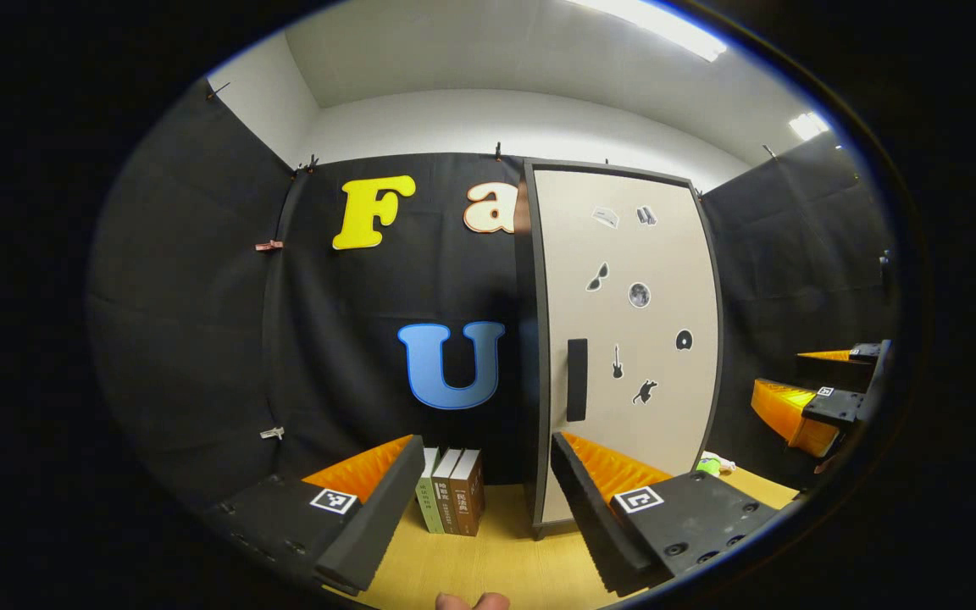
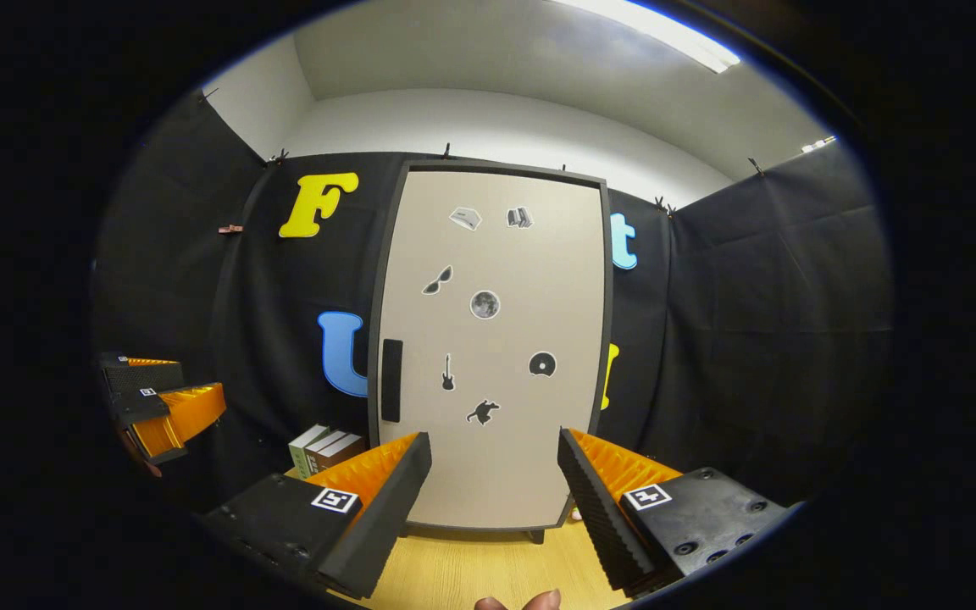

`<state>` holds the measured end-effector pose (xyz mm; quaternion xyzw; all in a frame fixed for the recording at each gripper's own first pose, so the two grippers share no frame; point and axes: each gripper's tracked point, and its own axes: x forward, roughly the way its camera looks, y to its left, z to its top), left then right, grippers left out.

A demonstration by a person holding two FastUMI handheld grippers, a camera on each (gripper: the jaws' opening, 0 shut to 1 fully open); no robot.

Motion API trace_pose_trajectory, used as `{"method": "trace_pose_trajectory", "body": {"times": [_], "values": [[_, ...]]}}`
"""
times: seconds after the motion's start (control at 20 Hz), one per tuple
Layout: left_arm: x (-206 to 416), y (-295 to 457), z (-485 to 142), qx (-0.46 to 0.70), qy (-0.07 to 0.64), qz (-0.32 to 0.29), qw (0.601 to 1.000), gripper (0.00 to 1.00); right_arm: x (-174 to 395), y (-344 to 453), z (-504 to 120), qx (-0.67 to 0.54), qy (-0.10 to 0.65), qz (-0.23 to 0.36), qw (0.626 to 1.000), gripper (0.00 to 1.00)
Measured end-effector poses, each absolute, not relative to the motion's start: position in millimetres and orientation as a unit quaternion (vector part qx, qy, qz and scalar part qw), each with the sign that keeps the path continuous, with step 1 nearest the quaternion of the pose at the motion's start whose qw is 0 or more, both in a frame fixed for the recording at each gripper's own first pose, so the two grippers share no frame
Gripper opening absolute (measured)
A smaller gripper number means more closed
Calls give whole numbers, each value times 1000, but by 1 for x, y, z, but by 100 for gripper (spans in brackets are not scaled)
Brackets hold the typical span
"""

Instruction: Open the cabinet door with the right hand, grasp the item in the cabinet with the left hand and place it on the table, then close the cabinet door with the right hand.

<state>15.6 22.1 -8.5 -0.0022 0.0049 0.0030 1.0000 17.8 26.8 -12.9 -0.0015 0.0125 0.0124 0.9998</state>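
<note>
My two grippers, left (image 1: 488, 508) and right (image 2: 495, 500), both gape wide, holding nothing, over a pale wood-grain table (image 1: 505, 559). A fingertip (image 1: 471, 601) shows at the bottom edge. Three books (image 1: 452, 501) stand upright left of the cabinet; spine print too small to read. One cabinet, its flat beige door (image 2: 496, 356) closed, with one dark vertical handle (image 2: 391, 380) and seven small stickers. Item inside is hidden.

Beige cabinet door (image 2: 492, 347) shut — upright on table (image 2: 471, 576).
</note>
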Motion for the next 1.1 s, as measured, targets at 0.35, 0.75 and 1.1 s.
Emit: {"method": "trace_pose_trajectory", "body": {"times": [0.35, 0.75, 1.1], "values": [[21, 51, -23, -8, 14, 20, 1000, 94, 58, 62, -12, 4, 3, 36, 999, 97], [15, 79, -35, -9, 21, 40, 999, 94, 137, 119, -24, 44, 14, 64, 997, 98], [6, 108, -50, -15, 36, 67, 997, 95, 215, 163, -48, 58, 39, 65, 995, 98]]}}
